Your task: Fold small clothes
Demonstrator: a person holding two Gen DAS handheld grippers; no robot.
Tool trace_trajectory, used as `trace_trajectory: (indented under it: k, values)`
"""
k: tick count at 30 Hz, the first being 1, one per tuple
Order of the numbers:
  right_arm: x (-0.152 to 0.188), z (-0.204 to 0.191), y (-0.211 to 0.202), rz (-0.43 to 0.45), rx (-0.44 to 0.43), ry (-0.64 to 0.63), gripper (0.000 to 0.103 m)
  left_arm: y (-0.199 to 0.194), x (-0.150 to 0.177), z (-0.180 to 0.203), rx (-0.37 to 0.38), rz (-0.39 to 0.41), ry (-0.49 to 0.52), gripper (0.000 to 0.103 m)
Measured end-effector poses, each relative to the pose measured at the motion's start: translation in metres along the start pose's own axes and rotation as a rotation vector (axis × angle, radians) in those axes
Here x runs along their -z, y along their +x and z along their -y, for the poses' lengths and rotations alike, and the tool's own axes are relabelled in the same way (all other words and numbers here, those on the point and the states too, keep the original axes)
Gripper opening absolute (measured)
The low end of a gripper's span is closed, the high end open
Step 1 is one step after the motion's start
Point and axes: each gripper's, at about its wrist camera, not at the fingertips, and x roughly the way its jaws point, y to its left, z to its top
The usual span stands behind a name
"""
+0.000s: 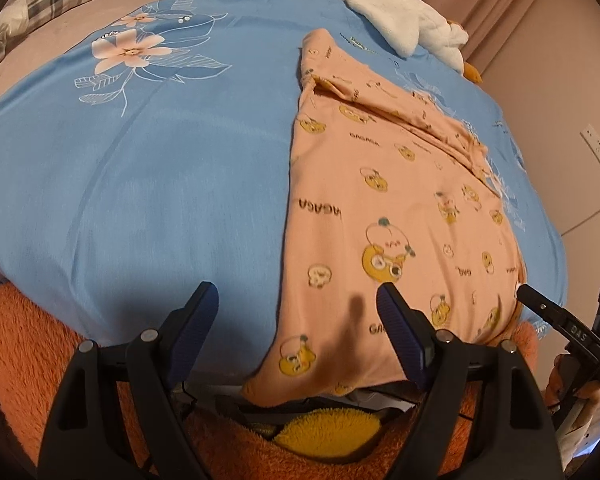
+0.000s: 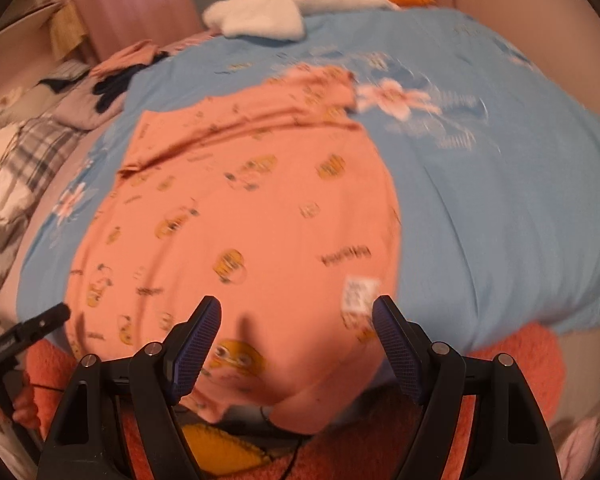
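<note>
Garment: peach child's garment [image 1: 392,200] spread flat on the blue floral sheet [image 1: 140,168], near hem hanging over the near edge, probably laid out this way for folding.
Far end: one strip already turned over along the far edge; rest unfolded.
Left gripper [image 1: 296,308]: jaws wide, empty, over the garment's near left corner.
Right gripper [image 2: 296,320]: jaws wide, empty, above the near hem; likely lining up a two-corner pickup.
Writing: "GAGAGA" repeated on the print, beside yellow cartoon figures.
Label: white tag [image 2: 360,294] near the right edge, text unreadable.
Clutter: white plush [image 1: 400,20] at the far side, clear of the work.
</note>
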Motion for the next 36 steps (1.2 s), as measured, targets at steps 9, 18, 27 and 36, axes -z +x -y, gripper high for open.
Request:
trace_trajectory:
  k: [9, 18, 27, 36]
  values:
    - [0.01, 0.006, -0.001, -0.038, -0.003, 0.017, 0.078, 0.0, 0.012, 0.0, 0.016, -0.027, 0.005, 0.081]
    - [0.025, 0.007, 0.012, -0.101, 0.037, 0.014, 0.068, 0.012, 0.03, -0.002, 0.045, -0.126, -0.048, 0.065]
    - [0.028, 0.014, 0.003, -0.116, 0.031, -0.037, 0.015, 0.023, 0.04, 0.0, 0.034, -0.129, -0.02, 0.049]
    - [0.019, 0.046, -0.018, -0.075, -0.151, 0.101, 0.008, 0.019, 0.038, -0.005, 0.099, -0.162, -0.03, 0.006]
